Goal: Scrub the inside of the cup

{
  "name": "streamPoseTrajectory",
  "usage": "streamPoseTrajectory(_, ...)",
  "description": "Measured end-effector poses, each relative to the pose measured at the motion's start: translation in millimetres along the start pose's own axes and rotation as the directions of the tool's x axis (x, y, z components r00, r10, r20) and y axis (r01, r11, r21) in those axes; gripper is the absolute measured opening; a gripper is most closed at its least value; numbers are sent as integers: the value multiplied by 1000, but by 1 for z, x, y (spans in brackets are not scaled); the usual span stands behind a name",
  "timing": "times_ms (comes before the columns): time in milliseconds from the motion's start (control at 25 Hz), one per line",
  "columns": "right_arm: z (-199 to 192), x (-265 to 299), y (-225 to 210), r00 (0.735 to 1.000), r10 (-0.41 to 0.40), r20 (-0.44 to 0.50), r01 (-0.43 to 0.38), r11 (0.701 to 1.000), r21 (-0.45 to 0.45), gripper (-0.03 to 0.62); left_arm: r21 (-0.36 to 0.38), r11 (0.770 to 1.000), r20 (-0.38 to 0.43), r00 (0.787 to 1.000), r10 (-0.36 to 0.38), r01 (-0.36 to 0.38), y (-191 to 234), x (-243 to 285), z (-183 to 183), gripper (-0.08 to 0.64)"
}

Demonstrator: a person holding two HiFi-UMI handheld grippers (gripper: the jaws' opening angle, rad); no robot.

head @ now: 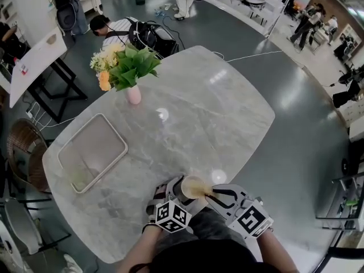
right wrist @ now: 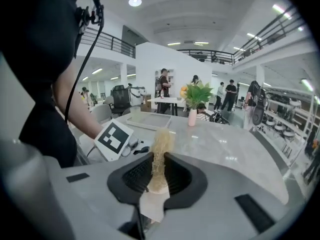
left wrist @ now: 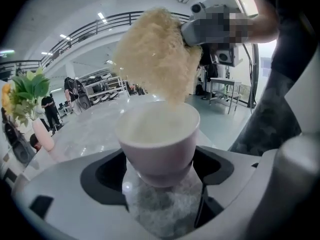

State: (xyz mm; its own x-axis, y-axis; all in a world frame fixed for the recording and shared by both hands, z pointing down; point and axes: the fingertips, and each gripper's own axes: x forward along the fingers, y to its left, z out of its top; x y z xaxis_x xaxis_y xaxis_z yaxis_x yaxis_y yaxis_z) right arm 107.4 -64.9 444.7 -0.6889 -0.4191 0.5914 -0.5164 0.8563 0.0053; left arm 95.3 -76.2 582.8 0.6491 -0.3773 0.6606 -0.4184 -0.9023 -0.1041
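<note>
A white cup [left wrist: 157, 134] sits between the jaws of my left gripper [left wrist: 160, 176], upright, with marble showing under its base. The jaws stand wide beside it and do not press on it. A tan fibrous sponge [left wrist: 157, 54] hangs just above the cup's mouth, outside it. My right gripper [right wrist: 159, 171] is shut on that sponge [right wrist: 161, 149], which shows edge-on between the pads. In the head view both grippers meet at the table's near edge: left gripper [head: 173, 201], cup [head: 180, 193], sponge [head: 196, 186], right gripper [head: 220, 195].
The grey marble table [head: 199, 112] carries a pink vase of flowers [head: 132, 92] at the far left and a shallow white tray [head: 91, 151] at the left. A wicker chair [head: 23, 152] stands beyond the left edge. People move far off.
</note>
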Motion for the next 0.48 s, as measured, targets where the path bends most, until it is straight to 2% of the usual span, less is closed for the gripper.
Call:
streamPoseTrajectory(120,-5,16,-1,991,1,-134,-27,981,-193,61,16,1000,0,1000,-6,6,1,2,1,408)
streamPoseTrajectory(240,-18,30,1,953,0,-302,-109,933,-343,60,18,1000,-4,1000,-15,15,1,2,1,408)
streamPoseTrajectory(320,-22,37,3,922,23,-387,-179,910,-374,60,16,1000,-4,1000,-16,16,1,2,2,408)
streamPoseTrajectory(480,-30,55,6,861,65,-504,-287,881,-376,60,17,1000,-3,1000,-16,16,1,3,2,408)
